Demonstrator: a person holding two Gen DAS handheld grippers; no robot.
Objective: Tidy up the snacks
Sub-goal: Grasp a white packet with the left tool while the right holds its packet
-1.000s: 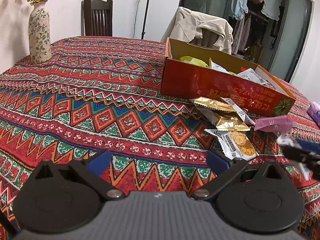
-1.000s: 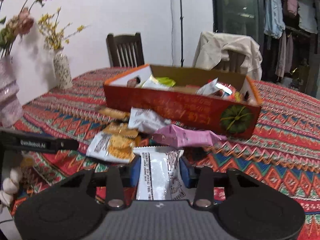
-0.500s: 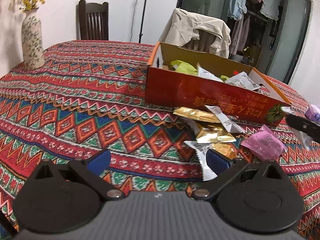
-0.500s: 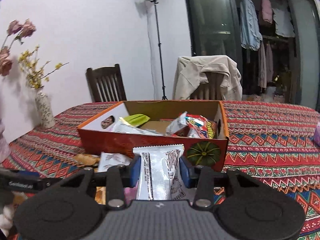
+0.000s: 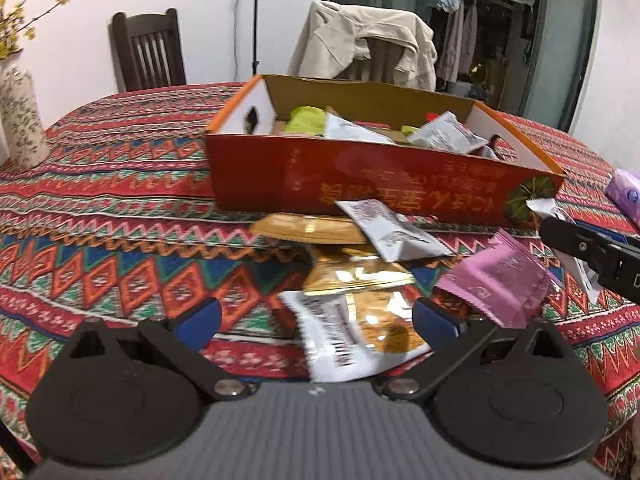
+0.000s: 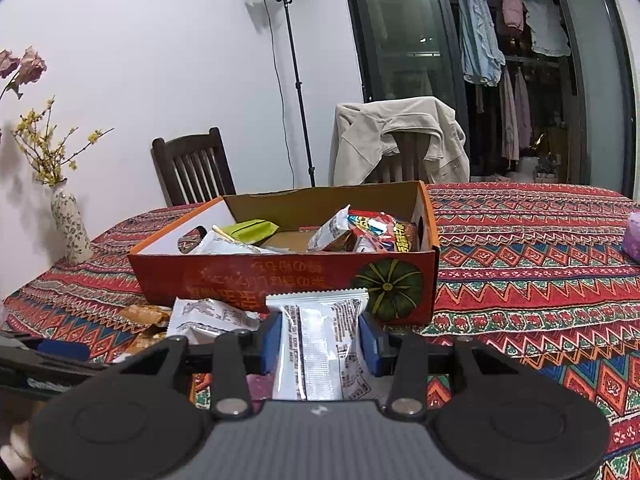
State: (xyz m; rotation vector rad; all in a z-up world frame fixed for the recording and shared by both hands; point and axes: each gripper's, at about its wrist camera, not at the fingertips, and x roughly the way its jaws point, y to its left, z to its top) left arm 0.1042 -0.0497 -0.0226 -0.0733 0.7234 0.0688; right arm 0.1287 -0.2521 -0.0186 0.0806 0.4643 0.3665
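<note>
Left wrist view: left gripper [image 5: 316, 316], fingers spread wide, holding nothing, low over the loose snacks. Between its fingertips lies a white cracker packet [image 5: 352, 340]; beyond it a gold packet [image 5: 352, 276], a white sachet [image 5: 390, 230] and a pink packet [image 5: 496, 280], all just in front of the orange box [image 5: 360, 184]. Patterned tablecloth [image 5: 120, 240] to the left is bare, giving approach room; the right gripper's finger intrudes at the right edge.

Right wrist view: right gripper [image 6: 318, 340] closed on a white snack packet [image 6: 316, 344], pinched across its width, crimped top edge upright. It hangs short of the box front wall [image 6: 248, 276]; the box already holds several packets.

Handling, judged: film packets are light, soft, slippery and crushable; pinch mid-body or the crimped seam, gently. The packet must rise over the front wall before release; open cloth lies right of the box.
</note>
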